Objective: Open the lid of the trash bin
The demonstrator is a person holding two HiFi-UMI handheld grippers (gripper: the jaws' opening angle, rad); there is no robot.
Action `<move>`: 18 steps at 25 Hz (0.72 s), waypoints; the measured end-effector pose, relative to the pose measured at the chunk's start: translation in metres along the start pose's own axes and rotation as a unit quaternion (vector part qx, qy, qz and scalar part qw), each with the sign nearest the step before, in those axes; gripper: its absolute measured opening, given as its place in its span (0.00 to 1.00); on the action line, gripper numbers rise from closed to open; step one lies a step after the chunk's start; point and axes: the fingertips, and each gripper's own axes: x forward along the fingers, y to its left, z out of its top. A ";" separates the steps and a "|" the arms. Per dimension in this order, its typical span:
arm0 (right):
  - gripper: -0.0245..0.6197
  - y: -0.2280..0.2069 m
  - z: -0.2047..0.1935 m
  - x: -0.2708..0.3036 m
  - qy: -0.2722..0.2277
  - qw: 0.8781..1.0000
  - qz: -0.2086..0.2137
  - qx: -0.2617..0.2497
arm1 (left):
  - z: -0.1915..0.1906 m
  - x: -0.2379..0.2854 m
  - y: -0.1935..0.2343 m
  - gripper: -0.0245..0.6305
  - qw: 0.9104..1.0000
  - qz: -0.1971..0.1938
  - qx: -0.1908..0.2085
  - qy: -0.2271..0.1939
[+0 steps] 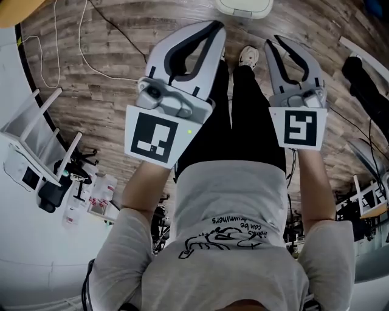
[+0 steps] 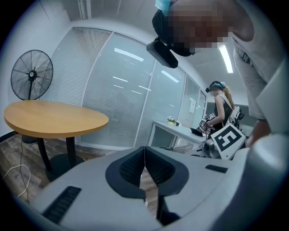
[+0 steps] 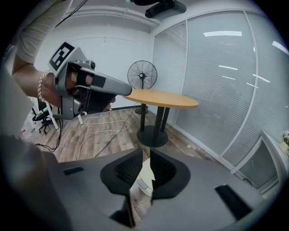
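Ahead, bin (image 1: 243, 6) past right hand-held gripper (image 1: 272, 42).

Trash bin (image 1: 244, 6) mostly beyond top edge

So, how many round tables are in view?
1. The table stands near the glass wall, with the fan behind it; both gripper views show it. More may be hidden outside the frames.

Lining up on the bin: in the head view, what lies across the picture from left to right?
white chair → left gripper → trash bin → right gripper
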 end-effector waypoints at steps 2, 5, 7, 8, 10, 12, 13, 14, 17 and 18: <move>0.13 0.003 -0.014 0.013 0.009 1.000 0.004 -0.008 | -0.010 0.004 0.001 0.07 1.000 -0.002 -0.001 0.004; 0.13 0.007 -0.035 0.032 0.022 1.000 0.007 -0.019 | -0.024 0.010 0.004 0.07 1.000 -0.003 -0.001 0.008; 0.13 0.010 -0.048 0.046 0.030 0.999 0.009 -0.025 | -0.031 0.013 0.007 0.07 1.000 -0.003 -0.003 0.009; 0.13 0.012 -0.053 0.053 0.035 0.999 0.010 -0.030 | -0.033 0.014 0.008 0.07 1.000 -0.002 -0.004 0.008; 0.13 0.016 -0.064 0.066 0.045 0.998 0.012 -0.043 | -0.037 0.015 0.012 0.07 1.000 -0.002 -0.006 0.007; 0.13 0.020 -0.074 0.078 0.054 0.997 0.014 -0.056 | -0.040 0.016 0.016 0.07 1.000 -0.001 -0.008 0.006; 0.13 0.022 -0.079 0.084 0.058 0.996 0.016 -0.062 | -0.042 0.017 0.018 0.07 1.000 0.000 -0.008 0.006; 0.13 0.023 -0.084 0.089 0.060 0.996 0.017 -0.068 | -0.044 0.018 0.020 0.07 1.000 0.000 -0.009 0.006; 0.13 0.026 -0.095 0.106 0.067 0.994 0.020 -0.087 | -0.049 0.019 0.025 0.07 1.000 0.001 -0.011 0.006; 0.13 0.027 -0.099 0.111 0.072 0.993 0.022 -0.093 | -0.050 0.020 0.026 0.07 1.000 0.002 -0.012 0.006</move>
